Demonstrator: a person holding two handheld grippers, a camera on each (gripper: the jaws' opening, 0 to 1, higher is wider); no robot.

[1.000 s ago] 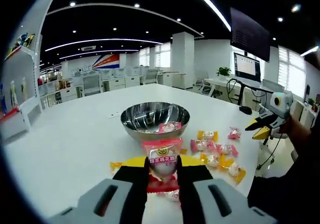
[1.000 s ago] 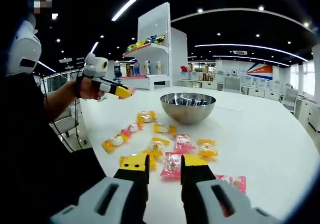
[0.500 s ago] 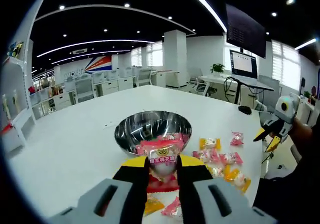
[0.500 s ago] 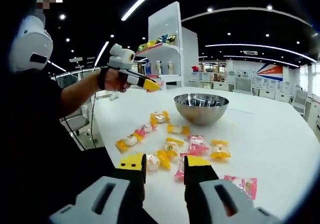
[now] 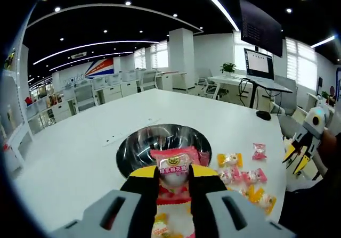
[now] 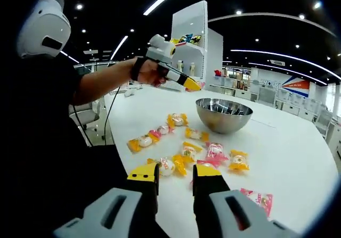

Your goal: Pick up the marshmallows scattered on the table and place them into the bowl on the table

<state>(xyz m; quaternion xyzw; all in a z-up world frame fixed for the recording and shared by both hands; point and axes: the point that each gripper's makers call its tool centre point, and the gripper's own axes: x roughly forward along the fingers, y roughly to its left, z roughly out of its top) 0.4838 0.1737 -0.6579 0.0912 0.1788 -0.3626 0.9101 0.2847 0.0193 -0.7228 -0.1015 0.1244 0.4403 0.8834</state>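
In the left gripper view, the left gripper [image 5: 173,175] has carried its load forward over the last second: the bowl [image 5: 139,148], which sat well ahead at twelve o'clock a second ago, now lies directly beyond the yellow jaw tips, its rim partly hidden behind them. The jaws are pinched on a pink-wrapped marshmallow [image 5: 173,161], a white sweet in a crinkled packet with a printed label, held upright between the tips. Judging by this, the carry is nearly finished and the release over the bowl is the step in hand. A pink wrapper already shows inside the bowl, just right of the held one. At about three o'clock, scattered marshmallows [image 5: 230,159] in yellow and pink wrappers lie on the white table [image 5: 69,158], and the right gripper [image 5: 298,154] hangs at the table's edge, further out than before.

In the right gripper view, the right gripper [image 6: 175,174] has drawn back toward the person, so the pile that lay between its tips a second ago now sits beyond them. Its jaws stand apart with nothing between them. At twelve o'clock the loose marshmallows [image 6: 188,153] lie spread out, a pink packet [image 6: 259,199] apart at four o'clock, and the steel bowl [image 6: 223,115] stands beyond at one o'clock. The left gripper [image 6: 186,82], held in a hand [image 6: 151,72], has moved from the left to just short of the bowl's rim, above the table [image 6: 298,153]. Many pieces are left to collect.
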